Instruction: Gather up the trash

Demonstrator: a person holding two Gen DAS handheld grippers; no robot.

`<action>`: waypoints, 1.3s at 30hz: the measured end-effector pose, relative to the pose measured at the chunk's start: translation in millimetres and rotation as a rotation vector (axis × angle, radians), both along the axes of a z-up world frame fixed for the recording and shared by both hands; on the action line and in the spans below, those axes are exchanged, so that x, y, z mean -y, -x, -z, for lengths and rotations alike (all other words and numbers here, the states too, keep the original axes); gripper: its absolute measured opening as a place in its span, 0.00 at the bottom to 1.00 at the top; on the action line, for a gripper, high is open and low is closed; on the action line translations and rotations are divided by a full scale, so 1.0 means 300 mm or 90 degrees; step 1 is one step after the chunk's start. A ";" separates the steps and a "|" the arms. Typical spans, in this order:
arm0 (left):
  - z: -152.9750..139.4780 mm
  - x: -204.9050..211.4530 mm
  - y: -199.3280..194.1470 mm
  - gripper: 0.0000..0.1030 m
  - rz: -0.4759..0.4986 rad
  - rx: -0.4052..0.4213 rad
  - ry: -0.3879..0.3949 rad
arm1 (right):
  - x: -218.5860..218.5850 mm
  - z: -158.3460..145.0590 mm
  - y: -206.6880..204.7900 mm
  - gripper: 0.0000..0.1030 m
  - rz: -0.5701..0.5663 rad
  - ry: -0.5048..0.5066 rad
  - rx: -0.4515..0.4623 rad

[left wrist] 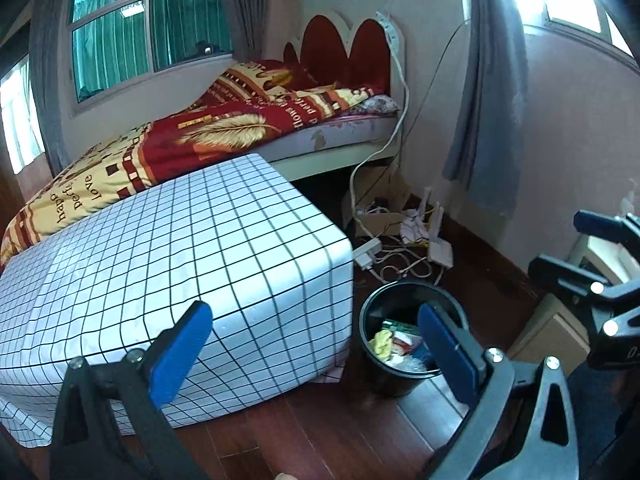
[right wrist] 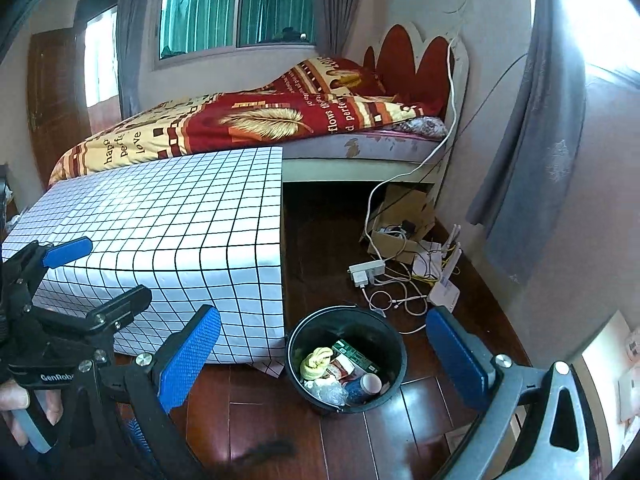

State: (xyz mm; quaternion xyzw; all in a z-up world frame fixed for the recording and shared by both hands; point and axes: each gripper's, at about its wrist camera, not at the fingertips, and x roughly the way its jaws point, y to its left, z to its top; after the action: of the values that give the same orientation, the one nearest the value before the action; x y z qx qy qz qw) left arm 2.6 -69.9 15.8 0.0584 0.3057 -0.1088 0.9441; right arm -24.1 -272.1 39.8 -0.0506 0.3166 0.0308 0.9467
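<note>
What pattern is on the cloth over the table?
White tablecloth with a thin black grid of squares, clearest in the right wrist view.

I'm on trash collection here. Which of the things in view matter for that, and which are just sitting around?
For the job:
black bin, already holding trash
left gripper and right gripper, both open and empty

Just there:
checked tablecloth
bed
power strip and cables
cardboard box
white router

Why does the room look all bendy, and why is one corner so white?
Both wrist views use fisheye lenses, so the checked table and window frames bow. In both views daylight blows out the upper right corner; in the right wrist view glare also whitens the table's top.
</note>
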 end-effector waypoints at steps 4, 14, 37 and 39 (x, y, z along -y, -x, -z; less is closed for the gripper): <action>-0.036 0.023 0.060 1.00 0.017 0.015 0.007 | 0.011 -0.019 0.069 1.00 0.010 0.000 0.011; -0.077 0.031 0.166 1.00 0.013 0.048 0.007 | 0.037 -0.081 0.214 1.00 0.027 -0.007 0.052; -0.064 0.027 0.166 1.00 0.015 0.051 -0.001 | 0.016 -0.072 0.209 1.00 0.030 -0.005 0.048; -0.068 0.029 0.163 1.00 0.015 0.052 -0.002 | 0.016 -0.072 0.210 1.00 0.031 -0.006 0.048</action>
State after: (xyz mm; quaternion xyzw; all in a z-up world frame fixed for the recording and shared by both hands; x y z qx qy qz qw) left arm -46.3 -78.7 36.3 0.0677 0.2663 -0.1168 0.9544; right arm -87.2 -276.8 61.3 -0.0399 0.2816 0.0076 0.9587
